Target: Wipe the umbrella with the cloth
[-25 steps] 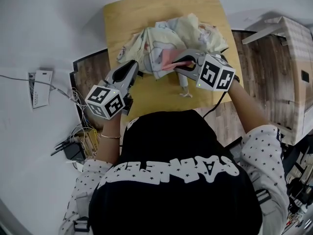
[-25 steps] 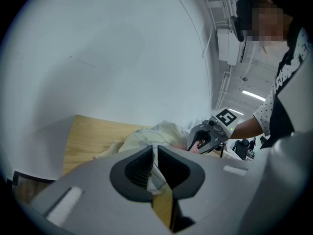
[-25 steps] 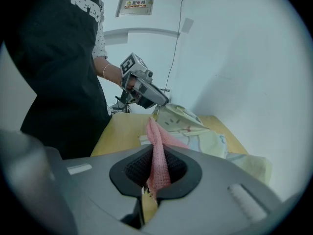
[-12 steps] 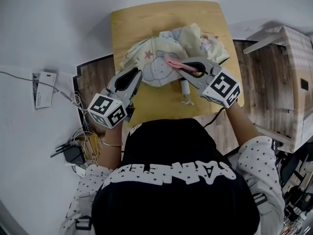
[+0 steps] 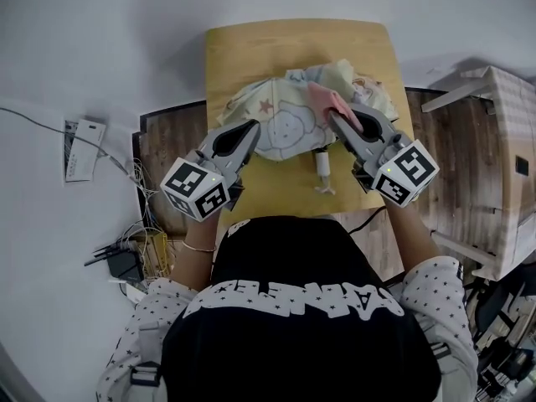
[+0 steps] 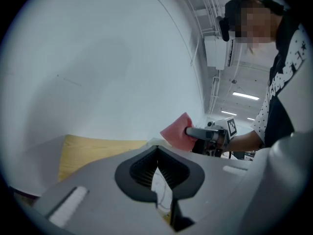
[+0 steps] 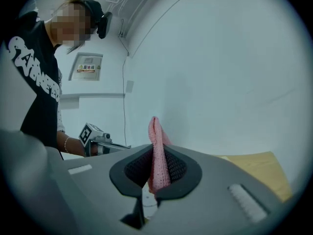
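Head view: your right gripper (image 5: 337, 120), clamped on the pink cloth (image 5: 325, 99), has risen over the umbrella (image 5: 280, 128) on the table (image 5: 251, 48), so wiping looks under way. The jaws of your left gripper (image 5: 249, 129) have just closed at the umbrella's edge, with nothing plainly between them.

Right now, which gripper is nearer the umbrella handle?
Right. The right gripper, jaws shut on the pink cloth, sits just above and right of the handle in the head view. The left gripper is farther off, at the left edge of the umbrella.
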A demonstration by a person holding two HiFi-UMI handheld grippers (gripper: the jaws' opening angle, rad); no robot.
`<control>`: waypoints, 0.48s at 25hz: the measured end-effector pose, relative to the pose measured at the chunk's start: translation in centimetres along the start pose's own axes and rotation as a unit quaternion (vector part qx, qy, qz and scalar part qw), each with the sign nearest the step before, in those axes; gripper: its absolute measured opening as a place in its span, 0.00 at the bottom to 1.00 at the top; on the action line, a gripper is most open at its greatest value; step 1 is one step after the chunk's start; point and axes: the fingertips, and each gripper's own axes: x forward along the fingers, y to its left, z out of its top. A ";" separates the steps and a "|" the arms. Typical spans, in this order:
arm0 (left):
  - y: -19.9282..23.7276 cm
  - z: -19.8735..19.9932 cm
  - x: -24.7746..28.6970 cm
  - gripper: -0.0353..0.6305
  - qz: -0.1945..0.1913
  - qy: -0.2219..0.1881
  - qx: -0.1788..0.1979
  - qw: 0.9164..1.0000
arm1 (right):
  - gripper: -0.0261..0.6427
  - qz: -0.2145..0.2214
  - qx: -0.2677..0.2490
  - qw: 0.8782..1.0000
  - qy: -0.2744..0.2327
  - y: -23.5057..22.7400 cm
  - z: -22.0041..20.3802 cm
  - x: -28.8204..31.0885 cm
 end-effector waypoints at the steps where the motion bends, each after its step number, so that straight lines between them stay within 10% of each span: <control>1: -0.1 0.2 0.0 0.06 -0.002 -0.001 0.001 1.000 | 0.08 -0.002 -0.002 1.000 0.001 0.0 0.0 -0.1; 12: -0.6 0.6 0.2 0.06 -0.007 0.000 0.013 1.000 | 0.08 0.003 -0.026 1.000 0.006 0.8 0.1 -0.1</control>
